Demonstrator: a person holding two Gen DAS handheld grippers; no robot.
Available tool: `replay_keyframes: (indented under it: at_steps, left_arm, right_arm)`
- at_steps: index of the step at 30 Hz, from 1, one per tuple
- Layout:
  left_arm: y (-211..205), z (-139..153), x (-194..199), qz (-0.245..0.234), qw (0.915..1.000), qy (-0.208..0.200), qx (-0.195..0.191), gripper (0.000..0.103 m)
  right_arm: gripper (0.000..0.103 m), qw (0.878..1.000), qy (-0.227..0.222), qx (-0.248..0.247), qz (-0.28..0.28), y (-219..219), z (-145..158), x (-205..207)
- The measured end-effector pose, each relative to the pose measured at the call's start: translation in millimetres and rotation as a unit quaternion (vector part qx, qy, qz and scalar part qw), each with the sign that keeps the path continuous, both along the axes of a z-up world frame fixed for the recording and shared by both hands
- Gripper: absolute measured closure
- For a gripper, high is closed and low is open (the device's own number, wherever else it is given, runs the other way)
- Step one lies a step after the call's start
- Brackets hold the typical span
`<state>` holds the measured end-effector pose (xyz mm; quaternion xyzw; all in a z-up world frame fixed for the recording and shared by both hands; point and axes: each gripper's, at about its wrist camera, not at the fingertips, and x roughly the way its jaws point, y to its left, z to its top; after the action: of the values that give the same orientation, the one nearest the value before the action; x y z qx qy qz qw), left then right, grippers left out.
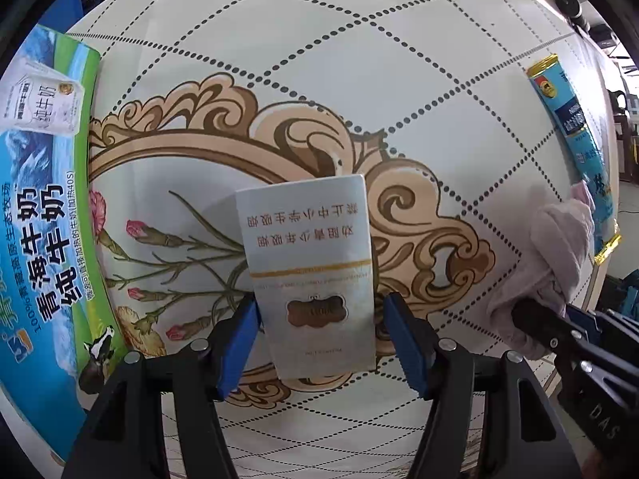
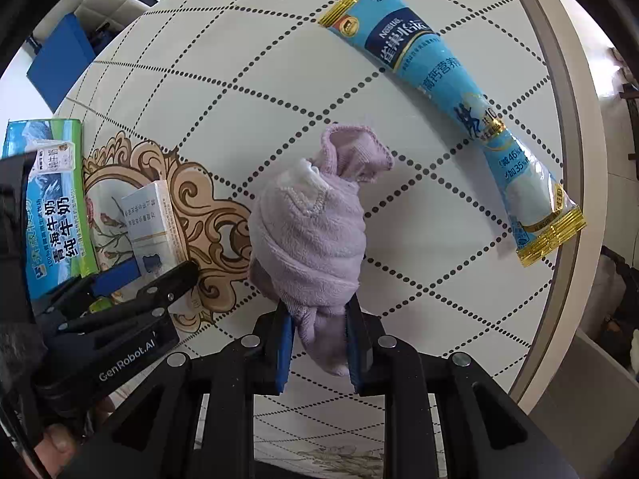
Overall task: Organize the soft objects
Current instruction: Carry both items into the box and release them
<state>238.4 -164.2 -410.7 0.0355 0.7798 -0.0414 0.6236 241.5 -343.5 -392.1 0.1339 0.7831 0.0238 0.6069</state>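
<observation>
A rolled lilac fleece cloth (image 2: 309, 235) hangs over the patterned round table, and my right gripper (image 2: 321, 343) is shut on its lower end. The same cloth (image 1: 559, 247) shows at the right of the left wrist view, with a black right finger (image 1: 535, 323) on it. A white box with gold print (image 1: 315, 263) stands between the blue pads of my left gripper (image 1: 319, 311). The left pad lies against the box and a narrow gap shows at the right pad. From the right wrist view the box (image 2: 153, 215) sits beside the left gripper (image 2: 155, 269).
A long blue milk-powder sachet (image 2: 439, 80) lies near the table's rim (image 2: 547, 40) at the right. A blue and green milk carton (image 1: 48, 199) lies at the left edge, close to the white box. A person's thumb (image 2: 60, 443) shows at the bottom left.
</observation>
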Motion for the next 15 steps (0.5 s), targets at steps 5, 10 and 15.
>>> replay_keyframes:
  at_steps: [5, 10, 15]
  left_arm:
    - [-17.6, 5.1, 0.8, -0.008, 0.9998, -0.018, 0.011, 0.050]
    - [-17.9, 36.1, -2.3, -0.011, 0.9988, -0.047, 0.000, 0.050]
    - [2.9, 87.7, -22.0, -0.004, 0.9952, -0.092, -0.033, 0.050]
  right_arm:
    - [0.079, 1.000, -0.003, -0.011, -0.006, 5.3, -1.2, -1.0]
    - [0.079, 1.000, -0.027, -0.005, -0.005, 10.6, 23.3, -10.4]
    - [0.080, 0.998, -0.064, 0.025, -0.009, 23.6, 64.5, -20.6]
